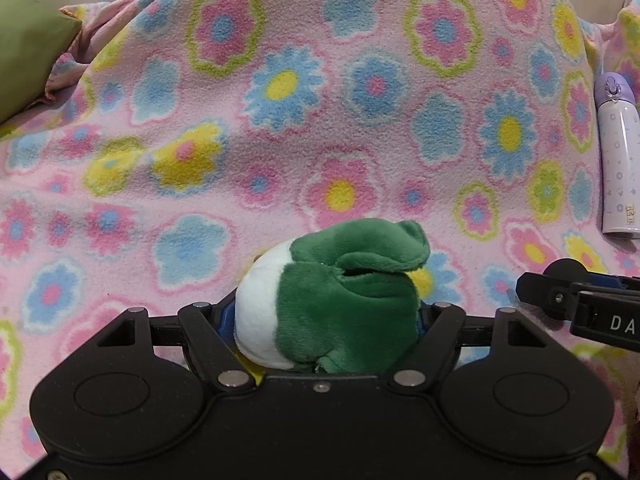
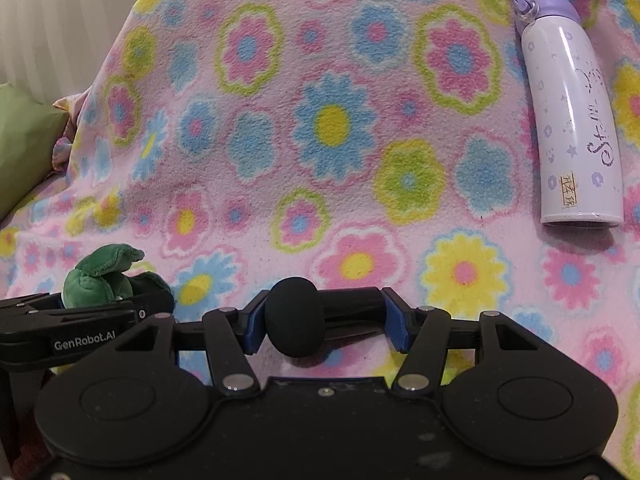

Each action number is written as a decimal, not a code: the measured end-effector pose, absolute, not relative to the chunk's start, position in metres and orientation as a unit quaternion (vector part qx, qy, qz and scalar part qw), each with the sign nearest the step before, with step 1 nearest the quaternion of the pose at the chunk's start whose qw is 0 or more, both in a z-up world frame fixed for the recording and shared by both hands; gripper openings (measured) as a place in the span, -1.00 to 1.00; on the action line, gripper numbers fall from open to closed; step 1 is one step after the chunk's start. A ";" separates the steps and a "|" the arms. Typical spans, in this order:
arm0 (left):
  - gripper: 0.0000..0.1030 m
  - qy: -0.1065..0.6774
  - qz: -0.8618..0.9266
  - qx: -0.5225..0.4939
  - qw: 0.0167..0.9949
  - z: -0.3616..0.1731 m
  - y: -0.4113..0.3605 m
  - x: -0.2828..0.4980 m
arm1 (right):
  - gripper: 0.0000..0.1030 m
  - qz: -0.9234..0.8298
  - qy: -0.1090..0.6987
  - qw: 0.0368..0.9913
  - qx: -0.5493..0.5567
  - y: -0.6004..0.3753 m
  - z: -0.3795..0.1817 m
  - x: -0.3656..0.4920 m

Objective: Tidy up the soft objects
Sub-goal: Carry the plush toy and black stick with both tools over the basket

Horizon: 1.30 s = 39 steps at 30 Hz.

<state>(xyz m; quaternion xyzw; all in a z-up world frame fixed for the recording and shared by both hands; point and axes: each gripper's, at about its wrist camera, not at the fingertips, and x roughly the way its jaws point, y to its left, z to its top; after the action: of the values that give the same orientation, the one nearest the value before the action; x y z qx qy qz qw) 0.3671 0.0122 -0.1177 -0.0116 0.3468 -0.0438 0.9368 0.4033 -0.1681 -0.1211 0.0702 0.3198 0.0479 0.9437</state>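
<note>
Left gripper (image 1: 326, 316) clamped on green-and-white plush (image 1: 336, 300), right gripper (image 2: 326, 320) just beside it, pinching a black foam ball (image 2: 295, 316).

The middle of the blanket (image 2: 320, 128) lies bare from near to far, open for passage. At the right a bottle (image 2: 572, 120) lies on it; at the far left a green pillow (image 2: 24, 140) bounds it. The two grippers sit close side by side.
</note>
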 end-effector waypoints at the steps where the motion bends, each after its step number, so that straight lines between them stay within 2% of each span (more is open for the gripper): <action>1: 0.36 0.347 -0.044 -0.012 0.937 -0.118 0.012 0.367 | 0.12 0.048 0.320 0.943 0.070 -0.168 -0.121 0.403; 7: 0.36 0.349 -0.041 -0.001 0.936 -0.119 0.009 0.368 | 0.11 0.042 0.325 0.943 0.060 -0.165 -0.121 0.405; 13: 0.33 0.364 -0.040 0.011 0.931 -0.116 0.006 0.368 | 0.10 0.018 0.350 0.937 -0.004 -0.145 -0.116 0.404; 16: 0.29 0.384 -0.024 -0.003 0.923 -0.108 0.003 0.359 | 0.10 0.020 0.360 0.932 0.019 -0.150 -0.104 0.389; 24: 0.29 0.365 -0.042 0.002 0.930 -0.037 -0.011 0.292 | 0.10 0.034 0.309 0.950 -0.015 -0.156 -0.044 0.292; 29: 0.29 0.358 -0.051 -0.005 0.932 0.003 -0.008 0.234 | 0.11 0.041 0.282 0.958 0.028 -0.166 -0.009 0.223; 39: 0.30 0.362 -0.071 -0.018 0.929 0.021 -0.002 0.134 | 0.11 0.024 0.269 0.956 0.115 -0.167 0.018 0.100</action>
<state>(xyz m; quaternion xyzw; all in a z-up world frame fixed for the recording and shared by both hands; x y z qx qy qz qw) 0.1335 -0.0024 0.0206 -0.0182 0.3620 -0.0705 0.9293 0.0996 -0.1670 0.0178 0.1148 0.2695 0.0241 0.9558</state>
